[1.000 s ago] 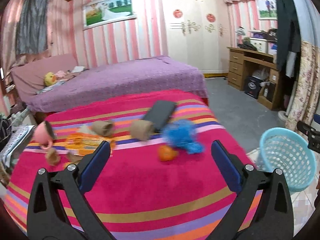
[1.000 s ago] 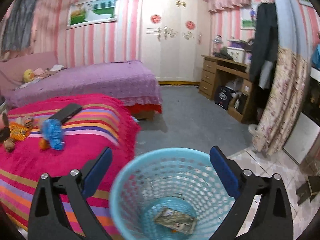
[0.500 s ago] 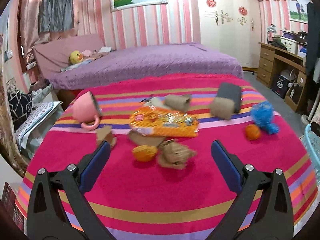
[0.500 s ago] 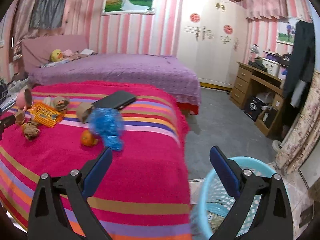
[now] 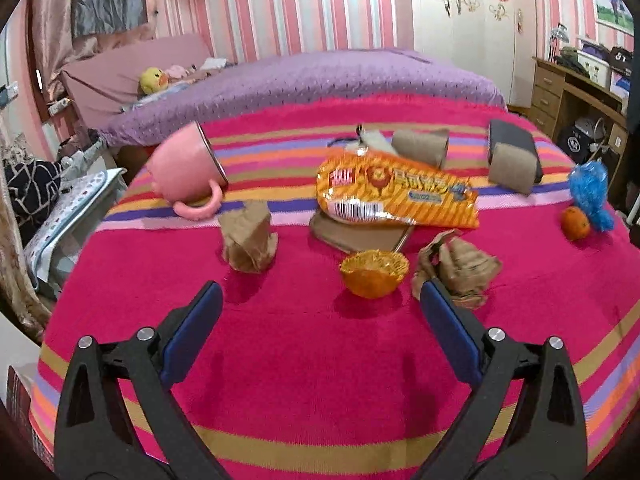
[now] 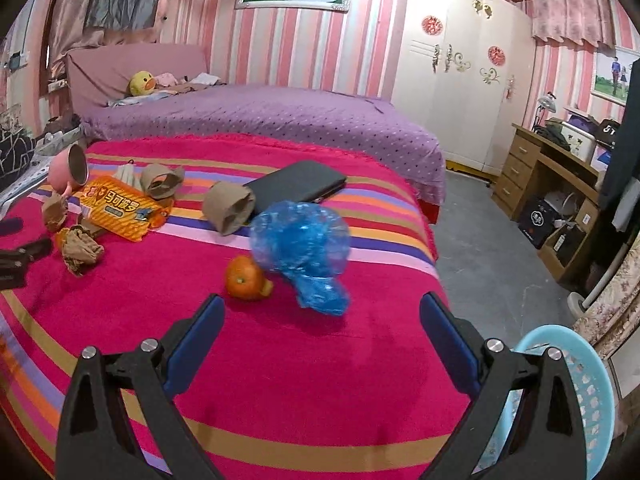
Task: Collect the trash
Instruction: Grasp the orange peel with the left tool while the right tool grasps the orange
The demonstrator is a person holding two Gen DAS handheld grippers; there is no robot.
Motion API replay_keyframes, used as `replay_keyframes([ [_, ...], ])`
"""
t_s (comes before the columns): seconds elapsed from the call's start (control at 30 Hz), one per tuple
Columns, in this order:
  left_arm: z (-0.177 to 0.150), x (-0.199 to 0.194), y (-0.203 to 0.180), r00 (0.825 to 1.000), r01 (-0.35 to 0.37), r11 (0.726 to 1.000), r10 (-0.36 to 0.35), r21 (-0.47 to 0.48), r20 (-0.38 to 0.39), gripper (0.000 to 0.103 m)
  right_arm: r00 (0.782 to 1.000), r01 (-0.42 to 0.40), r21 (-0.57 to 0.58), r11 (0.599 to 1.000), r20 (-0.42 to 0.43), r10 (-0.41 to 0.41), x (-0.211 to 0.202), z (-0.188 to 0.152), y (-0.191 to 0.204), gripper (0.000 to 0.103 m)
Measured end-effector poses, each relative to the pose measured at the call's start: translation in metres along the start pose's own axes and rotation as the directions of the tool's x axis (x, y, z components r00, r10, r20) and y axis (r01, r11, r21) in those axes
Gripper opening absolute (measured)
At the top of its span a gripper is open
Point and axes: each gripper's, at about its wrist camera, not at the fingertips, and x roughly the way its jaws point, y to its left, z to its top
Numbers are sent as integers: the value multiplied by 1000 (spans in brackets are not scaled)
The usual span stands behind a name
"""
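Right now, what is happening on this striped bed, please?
A person is collecting trash with two hand-held claws. Both are open and empty. The left claw points at an orange peel cup between crumpled brown papers. The right claw faces a blue plastic bag beside an orange. The light blue basket waits on the floor at the right.

A pink mug [image 5: 188, 168] is seen lying on its side on the striped bed cover [image 5: 320, 360], ahead and left of the left tongs. A dark flat case [image 6: 300, 184] and an orange [image 6: 245, 278] lie ahead of the right tongs. A yellow duck toy [image 6: 140, 82] rests on the purple bed [image 6: 280, 120] beyond.
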Motion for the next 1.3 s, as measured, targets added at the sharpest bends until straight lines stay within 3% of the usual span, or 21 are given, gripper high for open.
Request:
replay_keyframes([
  [0.1,0,10,-1,999,37,999,-38,-9,-29,90,1000,-6,-3,1000,-15,6,5,2,6,96],
  [0.23,2,24,-4,992,88,996,-89,-10,-86,65,999,-12,0,1000,-34,12,12,4,11,96],
  [0.47,4,27,-19,984,154,988,-152,20,-89,35,996,-54,19,998,-68,55,21,4,21,95],
  [0.57,3,24,-20,984,162,987,-160,18,-81,28,993,-76,17,997,-84,77,28,5,31,91],
  [0.8,-1,12,7,990,124,992,-125,-24,-59,27,980,-114,21,993,-159,116,52,8,53,61],
  [0.97,1,4,23,995,92,994,-94,-62,-30,27,972,-115,65,991,-198,125,73,12,50,54],
  [1.03,3,0,26,996,81,994,-82,-71,-17,27,968,-132,72,989,-205,144,79,15,49,45],
  [1.1,6,-4,27,997,75,994,-76,-73,-5,27,966,-147,61,987,-204,157,80,16,50,37],
  [1.3,9,-15,24,998,58,996,-57,-65,18,27,970,-172,24,985,-171,174,65,13,52,27],
])
